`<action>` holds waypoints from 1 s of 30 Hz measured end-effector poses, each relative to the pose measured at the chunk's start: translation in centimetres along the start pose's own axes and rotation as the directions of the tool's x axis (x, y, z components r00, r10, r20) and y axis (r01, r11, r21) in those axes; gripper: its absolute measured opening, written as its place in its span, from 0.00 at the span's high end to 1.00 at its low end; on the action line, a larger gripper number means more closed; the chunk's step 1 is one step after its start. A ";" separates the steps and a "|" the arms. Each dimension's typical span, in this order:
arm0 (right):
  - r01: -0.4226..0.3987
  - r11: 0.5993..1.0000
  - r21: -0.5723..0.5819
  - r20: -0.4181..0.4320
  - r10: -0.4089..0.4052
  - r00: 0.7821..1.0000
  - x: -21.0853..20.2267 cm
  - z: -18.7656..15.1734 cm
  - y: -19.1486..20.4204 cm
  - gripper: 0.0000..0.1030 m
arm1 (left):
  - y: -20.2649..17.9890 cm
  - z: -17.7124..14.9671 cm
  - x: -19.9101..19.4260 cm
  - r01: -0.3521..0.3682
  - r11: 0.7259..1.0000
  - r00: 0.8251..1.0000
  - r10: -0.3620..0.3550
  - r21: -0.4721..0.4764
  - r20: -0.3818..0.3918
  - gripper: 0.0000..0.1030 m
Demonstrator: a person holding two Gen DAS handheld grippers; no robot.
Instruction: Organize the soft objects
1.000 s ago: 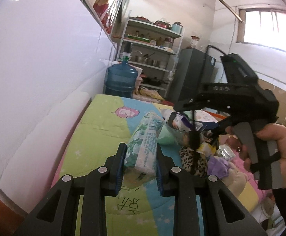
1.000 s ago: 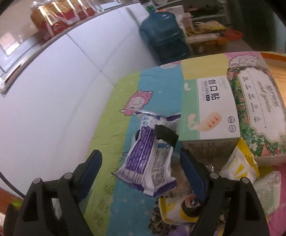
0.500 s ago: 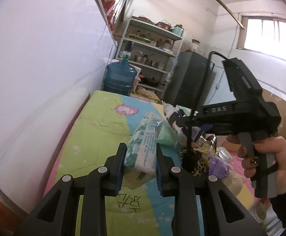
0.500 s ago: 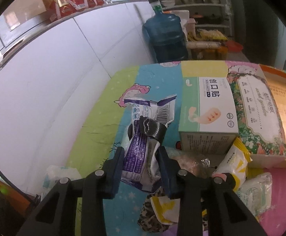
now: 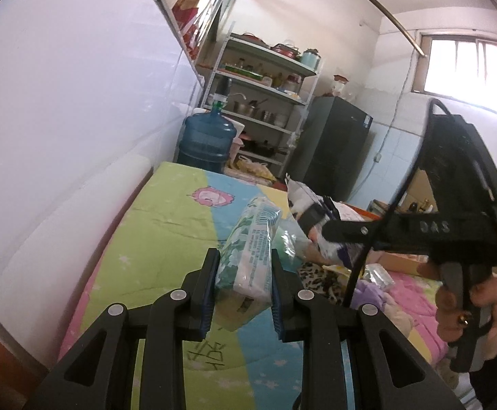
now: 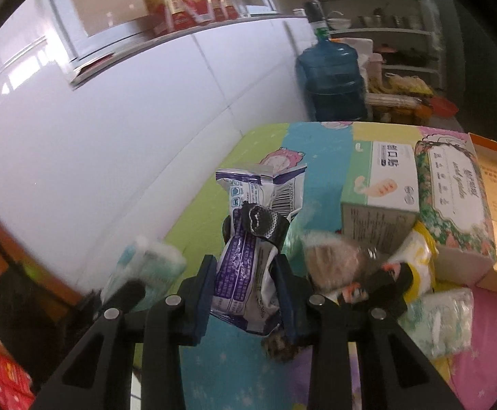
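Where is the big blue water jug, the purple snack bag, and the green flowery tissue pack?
Big blue water jug (image 5: pixel 207 143), left wrist view, middle of body.
Purple snack bag (image 6: pixel 245 270), right wrist view, lower front.
Green flowery tissue pack (image 5: pixel 248 256), left wrist view, middle of wrapper.

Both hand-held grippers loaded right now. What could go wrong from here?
1. The right hand-held gripper pinches the crinkly purple snack bag low; the slick film may slip out.
2. The left hand-held gripper holds the tissue pack by one end; it may sag or twist.
3. The loads sit close together above the clutter pile and may collide.
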State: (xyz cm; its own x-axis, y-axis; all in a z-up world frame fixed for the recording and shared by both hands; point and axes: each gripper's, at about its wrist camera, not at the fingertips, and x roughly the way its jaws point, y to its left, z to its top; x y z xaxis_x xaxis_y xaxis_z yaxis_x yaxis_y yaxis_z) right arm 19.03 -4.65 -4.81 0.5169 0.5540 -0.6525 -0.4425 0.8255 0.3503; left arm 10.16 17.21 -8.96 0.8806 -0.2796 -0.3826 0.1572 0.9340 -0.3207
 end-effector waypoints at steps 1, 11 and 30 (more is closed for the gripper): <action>-0.002 1.000 -0.007 0.000 0.002 1.000 -0.3 -0.4 0.1 0.66 | -0.1 -0.1 -0.1 0.003 1.000 1.000 -0.003 0.000 -0.001 0.74; -0.037 0.999 -0.011 -0.001 0.037 0.999 -4.3 -4.1 -0.9 0.66 | -3.2 -1.0 -0.4 0.021 0.999 1.000 -0.020 0.030 -0.015 0.74; 0.028 0.999 0.027 0.087 -0.030 0.996 -11.4 -8.0 -3.8 0.66 | -10.4 -1.8 -2.0 0.106 0.987 0.994 -0.104 0.122 -0.027 0.74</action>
State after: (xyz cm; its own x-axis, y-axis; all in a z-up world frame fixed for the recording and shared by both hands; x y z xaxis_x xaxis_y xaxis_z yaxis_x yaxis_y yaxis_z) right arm 8.91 -14.94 -4.08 0.5918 0.5363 -0.6018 -0.4078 0.8432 0.3505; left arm 5.97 7.58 -6.46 0.8471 -0.3810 -0.3705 0.3032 0.9190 -0.2519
